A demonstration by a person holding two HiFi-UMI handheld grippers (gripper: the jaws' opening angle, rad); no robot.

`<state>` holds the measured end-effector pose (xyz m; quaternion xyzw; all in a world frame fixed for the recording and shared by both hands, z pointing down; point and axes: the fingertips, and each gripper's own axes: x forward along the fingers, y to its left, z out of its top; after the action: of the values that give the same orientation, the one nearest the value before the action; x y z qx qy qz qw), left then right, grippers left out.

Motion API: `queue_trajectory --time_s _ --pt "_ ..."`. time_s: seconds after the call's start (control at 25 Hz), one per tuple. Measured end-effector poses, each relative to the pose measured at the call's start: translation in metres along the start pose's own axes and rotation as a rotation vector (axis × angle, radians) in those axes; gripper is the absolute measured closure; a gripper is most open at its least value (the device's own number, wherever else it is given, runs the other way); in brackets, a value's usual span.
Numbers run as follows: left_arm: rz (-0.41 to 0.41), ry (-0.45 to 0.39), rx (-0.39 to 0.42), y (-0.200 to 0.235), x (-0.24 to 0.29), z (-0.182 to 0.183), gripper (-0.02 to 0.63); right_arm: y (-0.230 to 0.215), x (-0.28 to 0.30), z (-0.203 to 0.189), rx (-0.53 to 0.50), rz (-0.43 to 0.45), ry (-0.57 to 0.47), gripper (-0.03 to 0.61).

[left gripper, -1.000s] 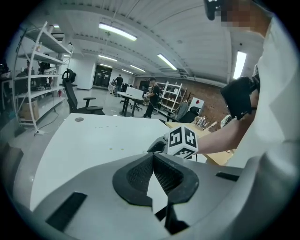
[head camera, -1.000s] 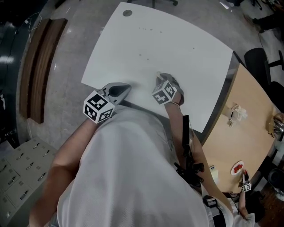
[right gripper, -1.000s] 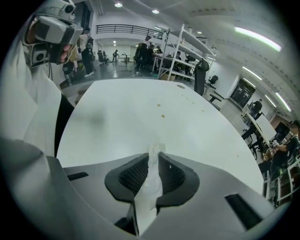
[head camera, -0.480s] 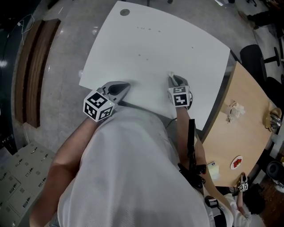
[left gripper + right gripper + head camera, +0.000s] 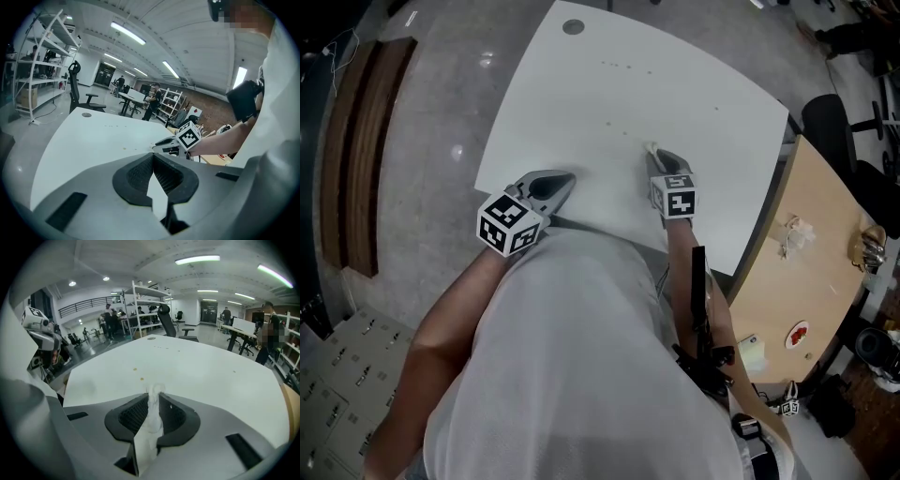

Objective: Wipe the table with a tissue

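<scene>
The white table point(image 5: 694, 103) bears a few small brown spots point(image 5: 609, 122) near its middle, seen also in the right gripper view as brown spots point(image 5: 135, 369). My right gripper point(image 5: 654, 157) rests on the table just short of them, shut on a crumpled white tissue point(image 5: 152, 418) whose end sticks out past the jaws as the tissue tip point(image 5: 651, 148). My left gripper point(image 5: 565, 180) lies at the table's near edge, its jaws together with nothing between them point(image 5: 153, 155). From the left gripper view, the right gripper point(image 5: 161, 146) appears ahead and to the right.
A round grey grommet point(image 5: 573, 27) sits at the table's far corner. A wooden table point(image 5: 806, 272) with small items adjoins on the right, with a black chair point(image 5: 830, 122) behind it. A wooden bench point(image 5: 356, 141) stands on the floor at left.
My right gripper rolled and slid right along the near edge, then forward toward the brown spots with the tissue. My left gripper stayed near the table's edge.
</scene>
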<state>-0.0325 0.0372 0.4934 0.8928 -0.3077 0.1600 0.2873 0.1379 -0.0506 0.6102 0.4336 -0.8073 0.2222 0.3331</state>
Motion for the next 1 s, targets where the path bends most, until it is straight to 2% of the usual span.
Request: queue_trajectory --time_s 0.08,0.2,0.4,0.56,0.72,0.8,0.88,1.0 --pt "-0.008 0.001 -0.006 0.008 -0.004 -0.002 0.607 0.011 0.009 0.007 0.005 0.021 0.001 0.511" --pt "-0.018 -0.004 -0.017 0.018 -0.009 -0.003 0.607 0.009 0.02 0.013 -0.003 0.008 0.018 0.511" --pt "-0.022 -0.017 -0.039 0.038 -0.023 -0.005 0.606 -0.014 0.035 0.024 0.052 -0.07 0.036 0.511" --pt "-0.022 -0.03 -0.055 0.052 -0.034 -0.006 0.607 -0.01 0.045 0.02 0.069 -0.108 0.082 0.511" --pt "-0.036 -0.026 -0.062 0.069 -0.042 -0.005 0.607 -0.006 0.046 0.02 0.099 -0.201 0.06 0.511" --pt "-0.05 -0.023 -0.06 0.073 -0.043 -0.004 0.607 -0.006 0.046 0.02 0.12 -0.184 0.052 0.511" --pt "-0.069 -0.024 -0.055 0.077 -0.042 -0.001 0.606 -0.004 0.046 0.02 0.154 -0.125 0.059 0.507" --pt "-0.095 -0.022 -0.042 0.083 -0.041 0.004 0.607 0.002 0.045 0.02 0.17 -0.058 0.084 0.442"
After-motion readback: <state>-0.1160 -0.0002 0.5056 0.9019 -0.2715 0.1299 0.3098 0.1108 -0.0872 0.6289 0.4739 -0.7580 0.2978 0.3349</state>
